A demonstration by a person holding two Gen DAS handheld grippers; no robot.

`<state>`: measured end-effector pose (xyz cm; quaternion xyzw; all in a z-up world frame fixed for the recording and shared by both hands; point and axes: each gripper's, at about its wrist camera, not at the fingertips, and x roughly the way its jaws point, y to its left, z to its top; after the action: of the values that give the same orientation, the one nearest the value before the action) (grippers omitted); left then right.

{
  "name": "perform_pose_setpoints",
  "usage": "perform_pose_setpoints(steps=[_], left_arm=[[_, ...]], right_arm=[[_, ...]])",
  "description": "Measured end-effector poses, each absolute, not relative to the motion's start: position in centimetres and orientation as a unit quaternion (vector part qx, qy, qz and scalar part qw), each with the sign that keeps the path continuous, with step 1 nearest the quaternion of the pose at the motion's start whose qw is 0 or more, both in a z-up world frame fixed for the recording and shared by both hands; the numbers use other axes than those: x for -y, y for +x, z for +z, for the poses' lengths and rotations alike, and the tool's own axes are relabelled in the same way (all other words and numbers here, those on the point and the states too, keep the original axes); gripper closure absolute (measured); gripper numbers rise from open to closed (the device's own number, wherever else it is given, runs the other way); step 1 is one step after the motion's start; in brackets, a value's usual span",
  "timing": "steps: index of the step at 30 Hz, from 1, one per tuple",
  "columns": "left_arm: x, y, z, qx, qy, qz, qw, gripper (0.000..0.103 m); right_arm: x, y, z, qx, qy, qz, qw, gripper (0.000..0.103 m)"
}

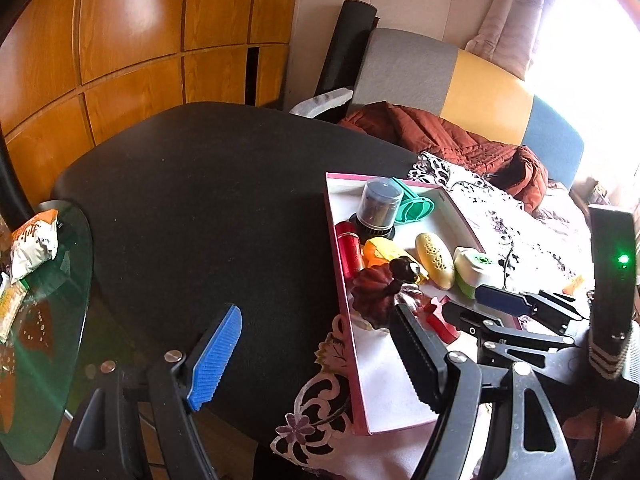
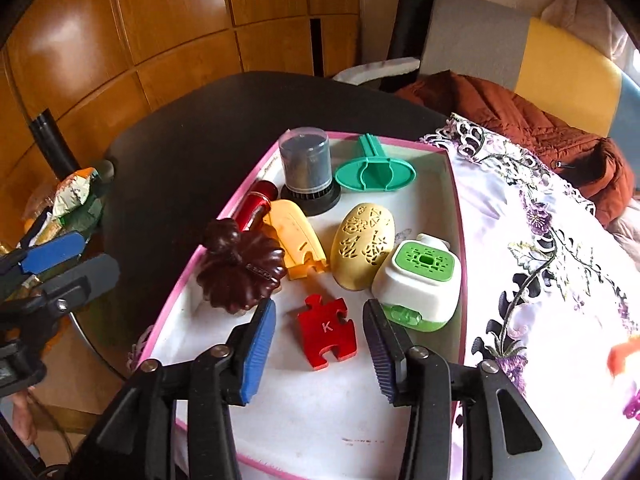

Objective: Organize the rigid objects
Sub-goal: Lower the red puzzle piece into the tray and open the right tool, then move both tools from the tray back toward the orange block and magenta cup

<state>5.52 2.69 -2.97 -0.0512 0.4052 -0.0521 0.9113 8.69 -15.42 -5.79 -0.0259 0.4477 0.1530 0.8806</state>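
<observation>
Counting eight items in one pink-rimmed white tray (image 2: 454,216) on the worktop (image 2: 172,160): one red puzzle piece (image 2: 327,330) lettered "K"; one dark brown pumpkin-shaped piece (image 2: 240,270); one red cylinder (image 2: 256,204); one orange shell (image 2: 298,238); one cream perforated oval (image 2: 362,246); one white-and-green block (image 2: 420,278); one green oval holder (image 2: 374,176); one clear-capped black cylinder (image 2: 308,168); right tongs (image 2: 320,334) apart, straddling the puzzle piece lying flat on the tray floor, pads not touching it; left tongs (image 1: 316,354) wide apart over the dark worktop beside the tray, holding nothing.
</observation>
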Motion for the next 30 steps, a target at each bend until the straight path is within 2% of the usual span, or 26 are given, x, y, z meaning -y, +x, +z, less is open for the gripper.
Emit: perform_pose_setpoints(steps=[10, 22, 30], left_arm=[[-1.6, 4.8, -2.4, -0.398, -0.037, -0.061, 0.915, 0.025], [1.3, 3.7, -1.6, -0.391, 0.001, -0.092, 0.916, 0.025], [5.1, 3.0, -1.0, -0.384, 0.039, -0.132, 0.913, 0.025]], right_arm=[[16.3, 6.4, -3.0, -0.406, -0.023, 0.144, 0.902, 0.044], [22.7, 4.9, -0.2, -0.381, 0.000, 0.082, 0.921, 0.023], [30.6, 3.9, 0.8, -0.381, 0.010, -0.003, 0.924, 0.020]])
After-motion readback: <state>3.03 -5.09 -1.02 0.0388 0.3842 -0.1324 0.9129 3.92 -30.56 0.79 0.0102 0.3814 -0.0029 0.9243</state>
